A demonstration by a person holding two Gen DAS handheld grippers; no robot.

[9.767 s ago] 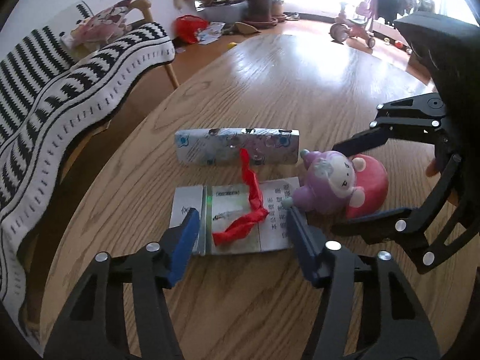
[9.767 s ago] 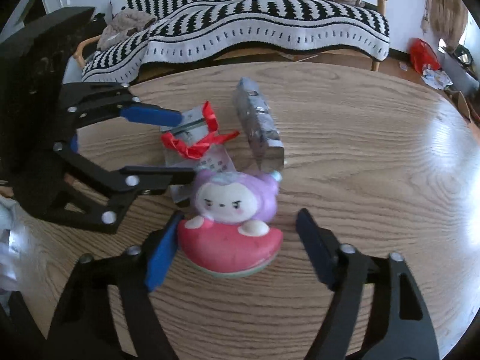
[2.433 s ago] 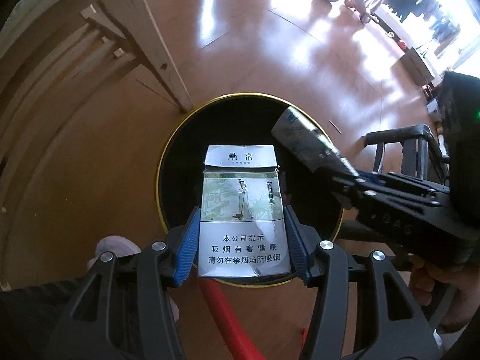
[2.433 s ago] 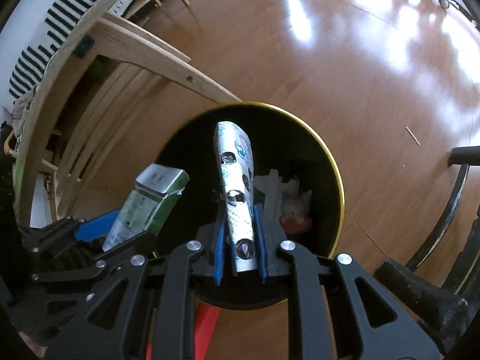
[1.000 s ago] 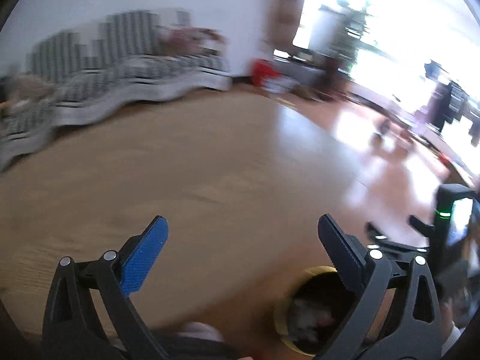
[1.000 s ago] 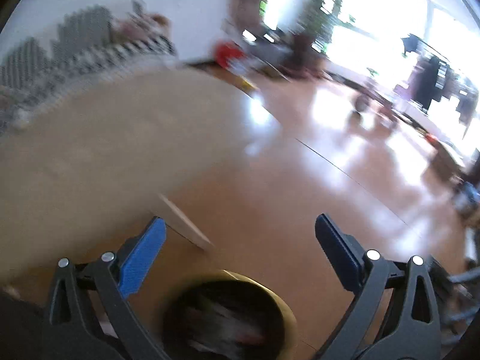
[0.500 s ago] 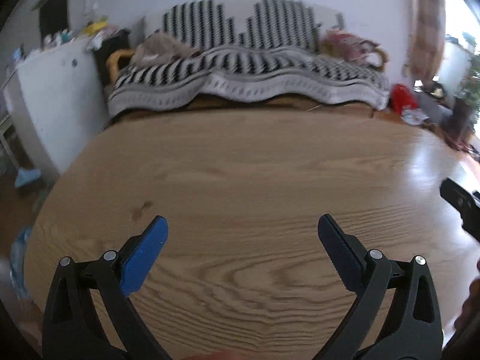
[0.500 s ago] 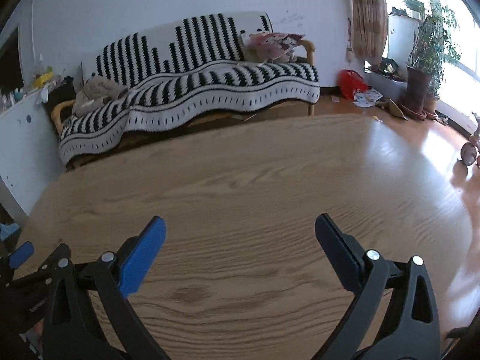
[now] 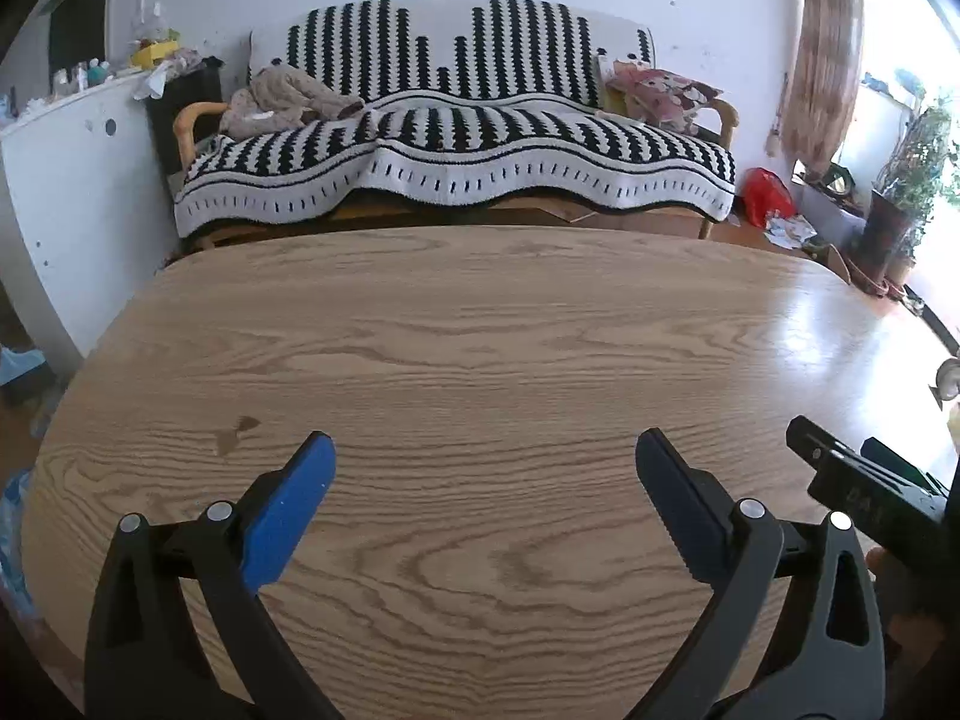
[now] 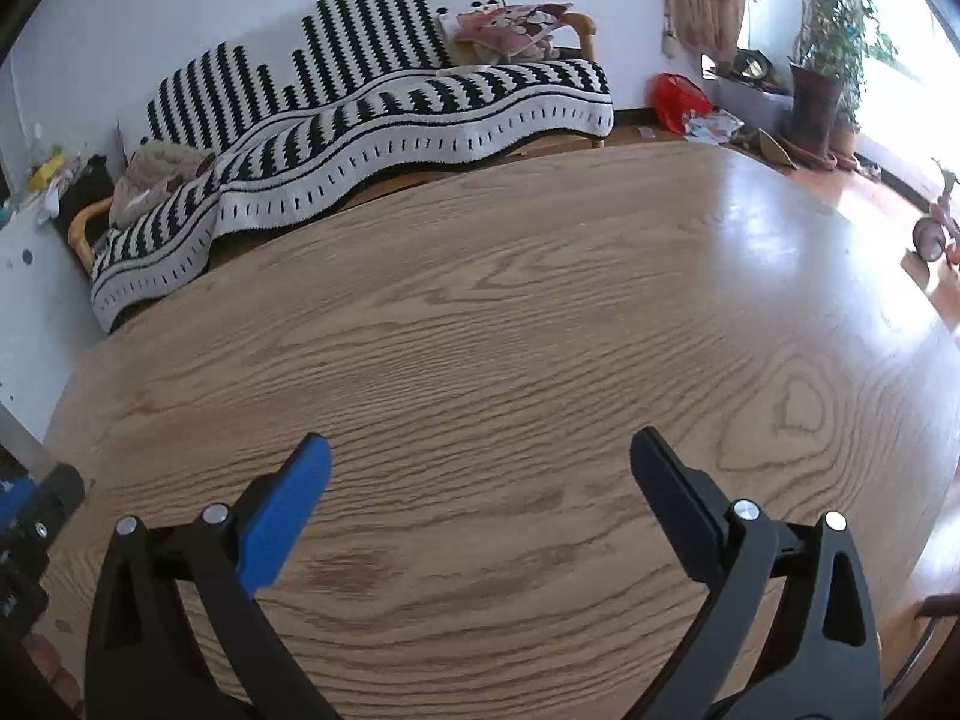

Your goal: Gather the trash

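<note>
My left gripper (image 9: 483,468) is open and empty above the near part of the oval wooden table (image 9: 480,324). My right gripper (image 10: 477,465) is open and empty over the same table (image 10: 510,312). No trash item shows on the tabletop in either view. Part of the right gripper's black body (image 9: 864,492) shows at the right edge of the left wrist view. The bin is out of view.
A sofa with a black-and-white striped blanket (image 9: 456,144) stands behind the table, also in the right wrist view (image 10: 384,102). A white cabinet (image 9: 66,198) is at the left. A red bag (image 10: 678,93) and potted plants (image 10: 822,78) are on the floor at right.
Both grippers let go of the cigarette pack and the foil pack over the bin, opened, then swung up to face the table. In the last half second the views only shifted slightly.
</note>
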